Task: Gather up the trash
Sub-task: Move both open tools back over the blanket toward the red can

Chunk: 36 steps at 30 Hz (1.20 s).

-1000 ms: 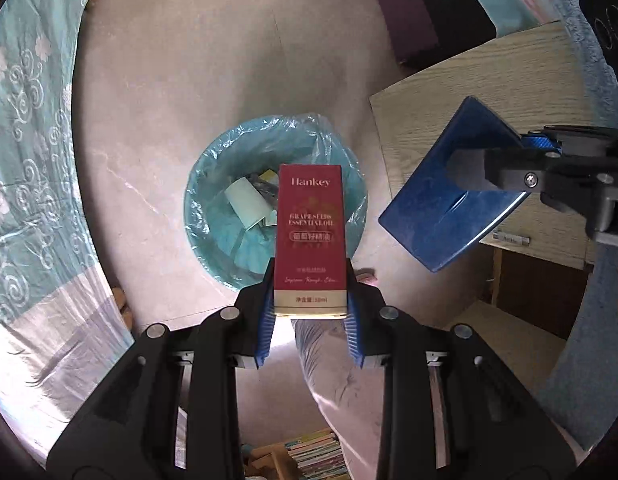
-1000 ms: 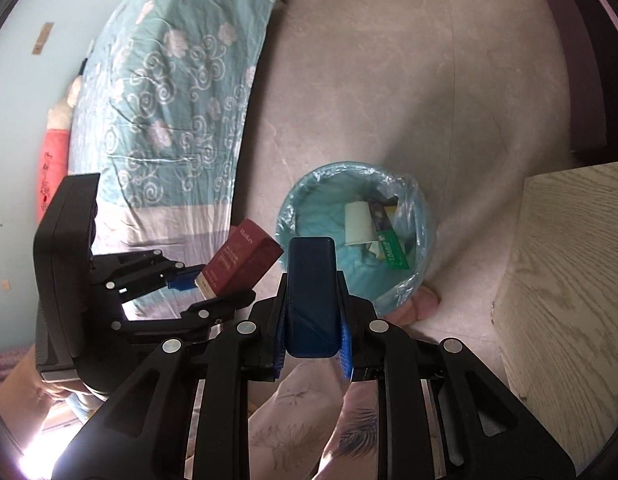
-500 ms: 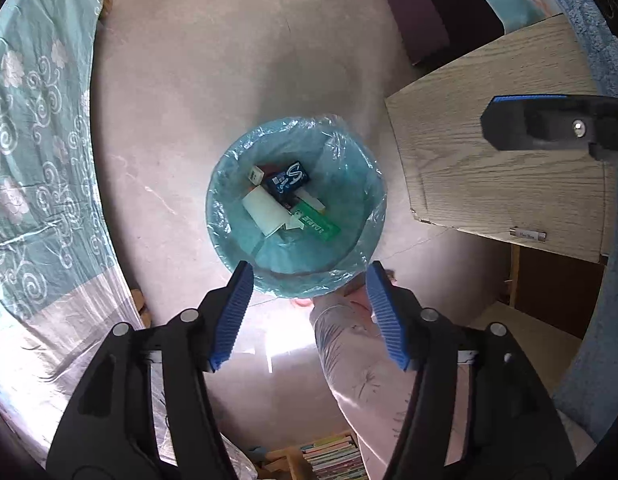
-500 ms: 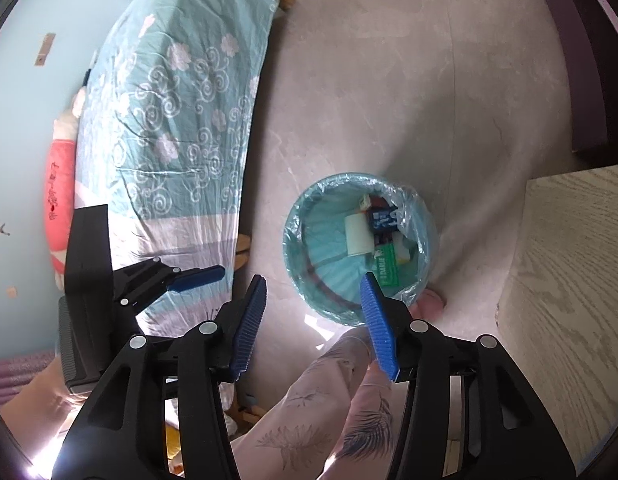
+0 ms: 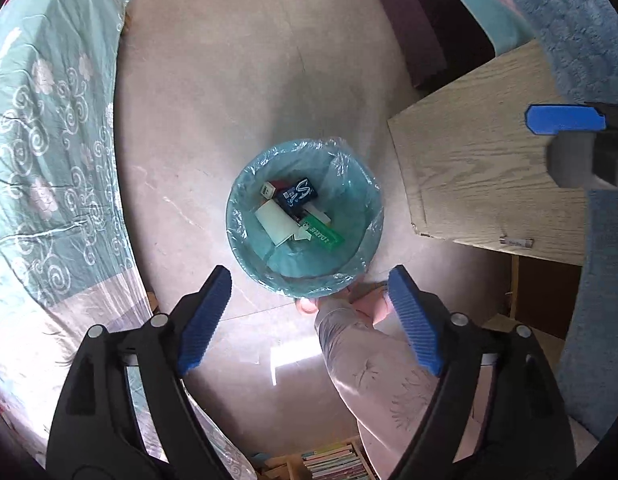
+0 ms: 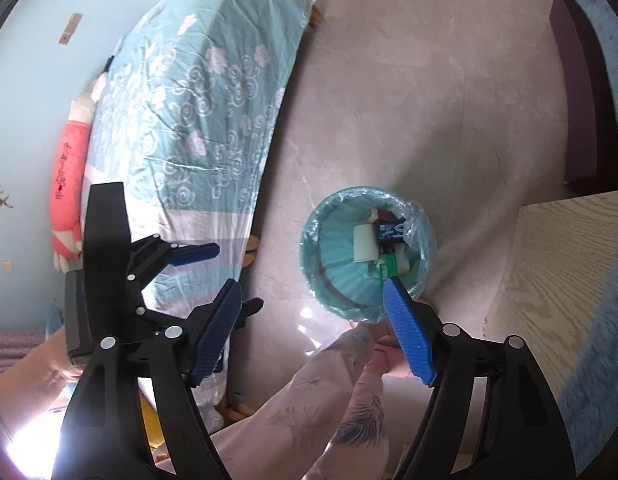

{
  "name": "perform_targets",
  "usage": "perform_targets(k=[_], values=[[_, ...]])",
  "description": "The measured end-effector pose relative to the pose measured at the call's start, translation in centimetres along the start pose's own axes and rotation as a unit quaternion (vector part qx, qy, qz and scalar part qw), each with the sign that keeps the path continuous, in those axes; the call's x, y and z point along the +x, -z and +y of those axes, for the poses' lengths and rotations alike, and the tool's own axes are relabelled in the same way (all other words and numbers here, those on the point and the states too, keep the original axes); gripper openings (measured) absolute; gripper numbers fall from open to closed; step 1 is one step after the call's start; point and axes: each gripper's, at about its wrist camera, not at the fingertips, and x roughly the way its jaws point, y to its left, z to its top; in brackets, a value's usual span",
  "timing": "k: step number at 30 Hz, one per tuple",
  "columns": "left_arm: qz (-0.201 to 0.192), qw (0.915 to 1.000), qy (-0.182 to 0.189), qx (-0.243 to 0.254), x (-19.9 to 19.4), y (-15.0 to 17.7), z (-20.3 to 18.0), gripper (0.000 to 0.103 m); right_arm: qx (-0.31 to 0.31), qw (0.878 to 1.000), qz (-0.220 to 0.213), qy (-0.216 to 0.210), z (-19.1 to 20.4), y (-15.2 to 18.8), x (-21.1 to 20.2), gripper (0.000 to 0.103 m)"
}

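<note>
Black grippers, ribbed blue pads

Teal lined bin on the floor holds dark-blue box among cartons.

One teal trash bin with a plastic liner stands on the floor just ahead of the left claw's tips. Inside it I count about five boxes: one dark blue box, one green box, one white box, one red box, and one small pale box. One wooden table is to the right of the claw, and one bed to its left.
</note>
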Motion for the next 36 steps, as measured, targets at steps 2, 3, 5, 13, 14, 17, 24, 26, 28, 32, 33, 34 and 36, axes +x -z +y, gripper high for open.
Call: perform_targets(k=[2, 3, 5, 13, 14, 17, 24, 26, 28, 32, 33, 34, 36], values=[[-0.008, 0.9999, -0.009, 0.002, -1.3, 0.3, -0.3, 0.087, -0.017, 1.0, -0.007, -0.002, 1.1, 0.3, -1.6, 0.08], [-0.012, 0.9999, -0.011, 0.003, -2.0, 0.4, -0.5, 0.09, -0.023, 1.0, -0.01, -0.001, 1.5, 0.4, -2.3, 0.083], [-0.016, 0.9998, -0.011, 0.005, -3.0, 0.6, -0.8, 0.094, -0.036, 0.999, -0.02, -0.002, 2.4, 0.9, -4.0, 0.086], [-0.033, 0.9982, -0.042, 0.029, -9.3, 1.0, -2.7, 0.096, -0.086, 0.994, -0.06, -0.02, 5.3, 3.8, -11.7, 0.089], [-0.037, 0.9978, -0.044, 0.032, -10.2, 1.0, -3.0, 0.096, -0.084, 0.994, -0.067, -0.031, 5.5, 4.1, -12.6, 0.09], [-0.042, 0.9971, -0.05, 0.039, -12.8, 0.7, -4.0, 0.096, -0.087, 0.992, -0.094, -0.024, 6.0, 5.3, -15.6, 0.089], [-0.061, 0.9921, -0.059, 0.092, -17.8, -0.8, -8.8, 0.096, -0.069, 0.986, -0.152, -0.001, 4.7, 8.9, -22.7, 0.089], [-0.075, 0.9864, -0.074, 0.126, -19.2, -1.5, -11.0, 0.096, -0.056, 0.982, -0.18, 0.014, 3.6, 10.3, -25.2, 0.089], [-0.095, 0.978, -0.078, 0.168, -21.0, -2.3, -13.9, 0.096, -0.038, 0.978, -0.204, 0.038, 2.2, 11.9, -27.6, 0.089], [-0.129, 0.961, -0.061, 0.237, -23.5, -3.6, -19.4, 0.096, 0.009, 0.967, -0.244, 0.074, -0.9, 15.5, -31.1, 0.089], [-0.134, 0.956, -0.059, 0.254, -23.9, -4.0, -20.9, 0.096, 0.028, 0.963, -0.256, 0.083, -1.9, 16.8, -32.0, 0.089], [-0.139, 0.9509, -0.055, 0.271, -24.2, -4.4, -22.4, 0.096, 0.041, 0.96, -0.263, 0.089, -2.6, 17.7, -32.6, 0.089], [-0.144, 0.9413, -0.038, 0.303, -24.6, -5.1, -25.4, 0.096, 0.071, 0.953, -0.277, 0.101, -4.0, 19.7, -33.5, 0.089]])
